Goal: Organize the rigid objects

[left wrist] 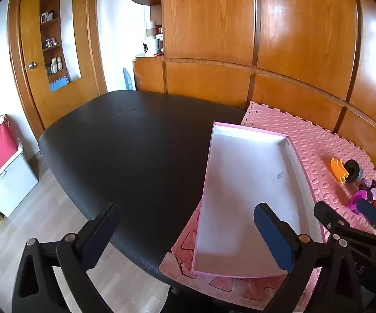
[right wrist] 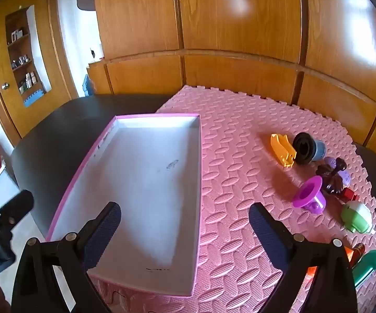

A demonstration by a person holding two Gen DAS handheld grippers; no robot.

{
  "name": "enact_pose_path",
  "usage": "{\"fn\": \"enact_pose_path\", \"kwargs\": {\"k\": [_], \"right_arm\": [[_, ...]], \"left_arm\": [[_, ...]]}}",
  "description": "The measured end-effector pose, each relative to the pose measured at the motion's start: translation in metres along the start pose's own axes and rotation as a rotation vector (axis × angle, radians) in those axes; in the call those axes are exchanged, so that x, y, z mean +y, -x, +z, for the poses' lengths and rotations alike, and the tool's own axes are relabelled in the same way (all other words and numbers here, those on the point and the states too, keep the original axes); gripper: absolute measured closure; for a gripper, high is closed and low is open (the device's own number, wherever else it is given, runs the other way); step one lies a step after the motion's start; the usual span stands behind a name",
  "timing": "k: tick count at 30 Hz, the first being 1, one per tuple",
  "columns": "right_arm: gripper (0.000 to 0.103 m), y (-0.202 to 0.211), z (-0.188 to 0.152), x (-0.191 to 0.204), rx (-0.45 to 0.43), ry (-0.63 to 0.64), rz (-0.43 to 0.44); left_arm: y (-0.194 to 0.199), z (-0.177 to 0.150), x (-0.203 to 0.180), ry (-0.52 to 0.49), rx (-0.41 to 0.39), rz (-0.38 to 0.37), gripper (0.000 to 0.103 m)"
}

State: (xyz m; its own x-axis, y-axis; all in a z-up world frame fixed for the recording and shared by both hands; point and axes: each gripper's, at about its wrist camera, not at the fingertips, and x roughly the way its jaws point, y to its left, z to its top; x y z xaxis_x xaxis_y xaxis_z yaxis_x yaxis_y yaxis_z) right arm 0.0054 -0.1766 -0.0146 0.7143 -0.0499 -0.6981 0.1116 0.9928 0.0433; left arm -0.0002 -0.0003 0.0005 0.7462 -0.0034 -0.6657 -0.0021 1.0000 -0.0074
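A shallow pink-rimmed box with a white inside lies empty on a pink foam mat; it also shows in the left wrist view as the box. To its right on the mat lie small toys: an orange piece, a black and grey cup, a purple cup, a dark brown flower shape, a green and white piece and a green tube. My right gripper hovers open over the box's near right edge. My left gripper hovers open over the box's near left corner. Neither holds anything.
The mat lies on a black table whose left edge drops to a wooden floor. Wooden panelled cabinets stand right behind the table. A door with shelves and a white and red bin are far left.
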Motion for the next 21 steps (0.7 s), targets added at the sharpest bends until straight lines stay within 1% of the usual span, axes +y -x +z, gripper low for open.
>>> {"fn": "enact_pose_path", "kwargs": {"k": [3, 4, 5, 6, 7, 8, 10, 17, 21], "right_arm": [[0.003, -0.003, -0.003, -0.001, 0.009, 0.013, -0.001], [0.003, -0.004, -0.004, -0.001, 0.011, 0.02, -0.001], [0.003, -0.004, 0.002, 0.004, 0.013, 0.037, -0.015], [0.003, 0.004, 0.0, 0.006, -0.017, 0.046, -0.018], [0.003, 0.005, 0.0, 0.007, -0.023, 0.055, -0.023], [0.003, 0.007, 0.0, 0.012, -0.021, 0.07, -0.038], [0.003, 0.009, 0.001, 0.013, -0.03, 0.067, -0.031], [0.003, 0.015, -0.003, 0.011, -0.073, 0.072, -0.019], [0.003, 0.017, -0.002, 0.01, -0.083, 0.075, -0.021]], "left_arm": [[0.002, 0.001, 0.0, -0.017, -0.022, -0.003, 0.0], [-0.003, -0.001, -0.001, -0.024, -0.018, 0.004, 0.0], [-0.002, -0.001, 0.0, -0.015, -0.023, 0.001, 0.0], [0.0, -0.003, 0.004, 0.001, -0.027, -0.002, 0.0], [0.001, -0.004, 0.007, -0.001, -0.03, -0.003, 0.0], [0.001, -0.003, 0.008, -0.001, -0.025, -0.001, 0.0], [-0.001, -0.002, 0.002, -0.011, -0.022, 0.018, 0.0], [0.003, -0.003, 0.001, -0.029, -0.046, 0.024, 0.0], [0.005, -0.004, 0.0, -0.036, -0.055, 0.023, 0.0]]}}
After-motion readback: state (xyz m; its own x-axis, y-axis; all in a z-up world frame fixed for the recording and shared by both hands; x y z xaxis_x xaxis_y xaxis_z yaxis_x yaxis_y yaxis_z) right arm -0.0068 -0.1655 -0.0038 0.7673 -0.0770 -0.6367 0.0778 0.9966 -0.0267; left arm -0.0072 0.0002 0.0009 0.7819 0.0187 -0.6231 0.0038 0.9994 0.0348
